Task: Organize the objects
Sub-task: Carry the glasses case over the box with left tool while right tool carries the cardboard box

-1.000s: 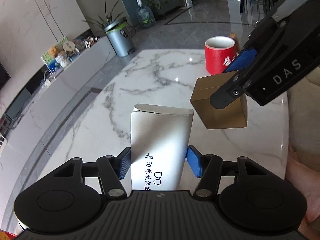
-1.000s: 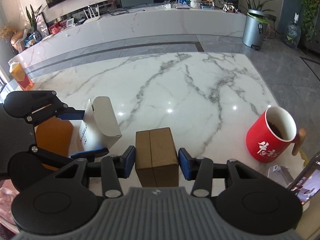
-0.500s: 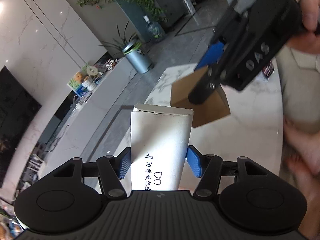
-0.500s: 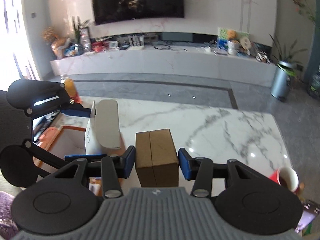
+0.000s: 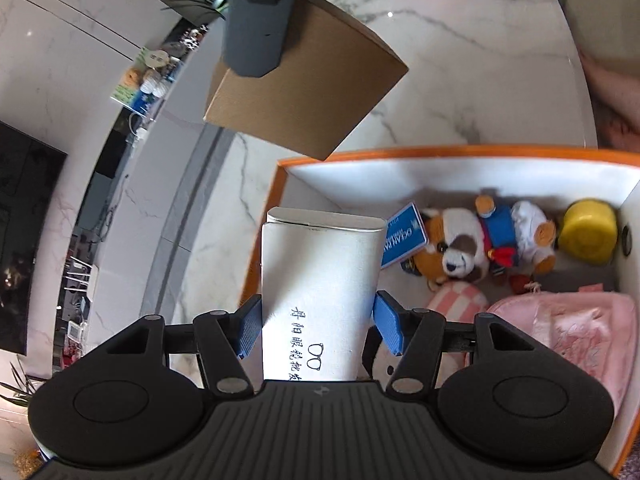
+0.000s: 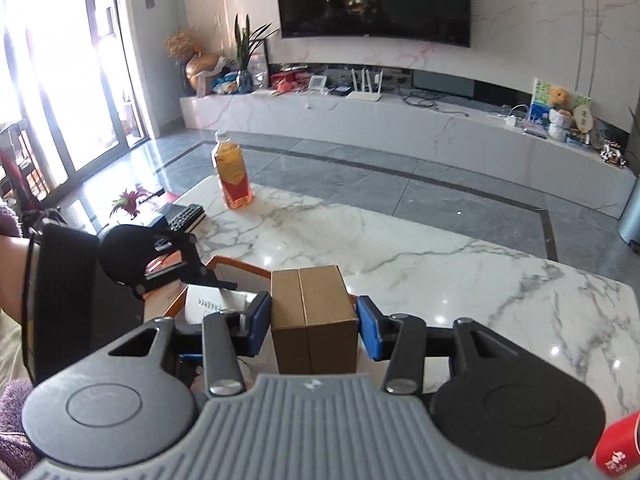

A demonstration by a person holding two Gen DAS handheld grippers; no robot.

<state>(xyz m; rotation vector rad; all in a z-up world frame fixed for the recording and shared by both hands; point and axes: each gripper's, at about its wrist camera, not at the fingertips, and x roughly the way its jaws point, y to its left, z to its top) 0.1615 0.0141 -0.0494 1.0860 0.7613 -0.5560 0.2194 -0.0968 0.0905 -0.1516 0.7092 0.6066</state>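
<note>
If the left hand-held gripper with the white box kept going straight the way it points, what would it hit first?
Probably the near-left corner of the orange bin: the white box in the left hand-held gripper hangs over it. Depth is hard to judge.

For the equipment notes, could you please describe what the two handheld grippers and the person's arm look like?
Both are alike: the left gripper and right gripper have a ribbed body, two round black discs, black linkage bars with silver pivot pins and blue ribbed pads. A small logo marks each body. The left forearm is bare, with a thin dark band. No cables show.
</note>
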